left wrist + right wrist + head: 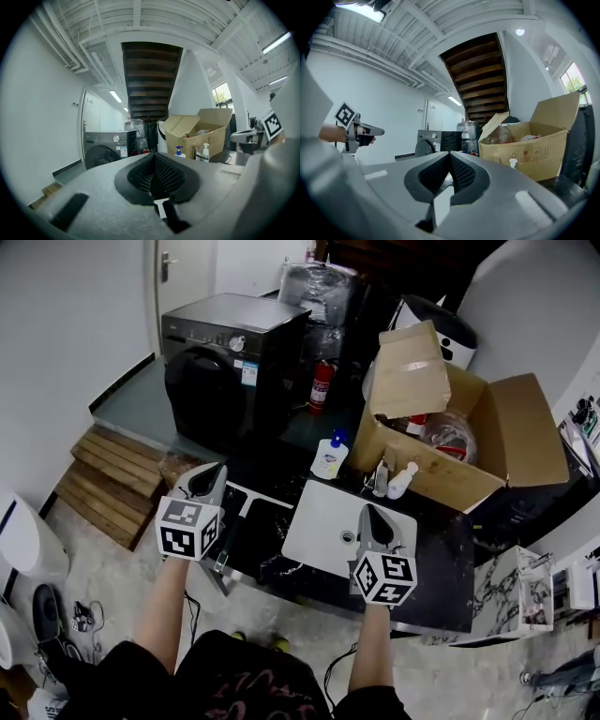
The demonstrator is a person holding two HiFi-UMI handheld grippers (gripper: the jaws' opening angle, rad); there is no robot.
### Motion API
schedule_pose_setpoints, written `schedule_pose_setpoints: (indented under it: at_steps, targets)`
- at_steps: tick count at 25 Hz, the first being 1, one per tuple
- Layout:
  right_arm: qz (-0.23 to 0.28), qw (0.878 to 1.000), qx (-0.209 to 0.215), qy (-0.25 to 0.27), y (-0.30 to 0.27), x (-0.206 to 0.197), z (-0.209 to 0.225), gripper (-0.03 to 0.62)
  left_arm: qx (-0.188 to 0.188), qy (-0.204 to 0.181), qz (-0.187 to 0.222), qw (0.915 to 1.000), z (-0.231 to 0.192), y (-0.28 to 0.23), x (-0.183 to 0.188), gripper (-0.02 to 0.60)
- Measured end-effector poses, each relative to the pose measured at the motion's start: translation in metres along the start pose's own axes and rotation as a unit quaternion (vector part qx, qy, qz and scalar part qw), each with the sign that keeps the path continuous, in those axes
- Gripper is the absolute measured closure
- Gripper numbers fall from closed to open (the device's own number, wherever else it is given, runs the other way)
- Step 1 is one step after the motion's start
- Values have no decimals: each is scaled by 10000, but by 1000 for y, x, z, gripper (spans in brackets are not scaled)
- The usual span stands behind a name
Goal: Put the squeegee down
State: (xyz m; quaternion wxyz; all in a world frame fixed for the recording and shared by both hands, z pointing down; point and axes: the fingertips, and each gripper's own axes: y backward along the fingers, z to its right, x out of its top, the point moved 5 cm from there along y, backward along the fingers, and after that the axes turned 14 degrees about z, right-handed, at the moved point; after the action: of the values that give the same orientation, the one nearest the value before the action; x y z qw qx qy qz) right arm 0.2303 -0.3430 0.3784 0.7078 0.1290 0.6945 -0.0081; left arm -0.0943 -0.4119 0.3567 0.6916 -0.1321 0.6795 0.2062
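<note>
I cannot make out a squeegee in any view. In the head view my left gripper (208,475) is held up over the left end of the black counter (441,554), and my right gripper (374,516) hangs over the white sink (323,521). Both point away from me, roughly level. In the left gripper view the black ribbed pads (166,174) of the left gripper (153,157) meet with nothing between them. The right gripper (450,157) looks the same in its own view, shut and empty. The left gripper (356,133) also shows at the left of the right gripper view.
An open cardboard box (473,432) full of items stands on the counter behind the sink. A blue-pump soap bottle (330,457), a faucet (381,479) and a white bottle (403,480) line the sink's back. A dark washing machine (225,362) and wooden steps (108,479) are at left.
</note>
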Motion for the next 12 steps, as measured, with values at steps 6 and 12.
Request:
schedule_pose_setpoints:
  at_steps: [6,12]
  targets:
    - [17,10000,-9,-9,-5,4,-1,585,-31,-26,57,10000,-1,-2,6,577]
    - [26,10000,19,-8,-8,2,-5,585,70,80,114,9999,-9,-3,5,576]
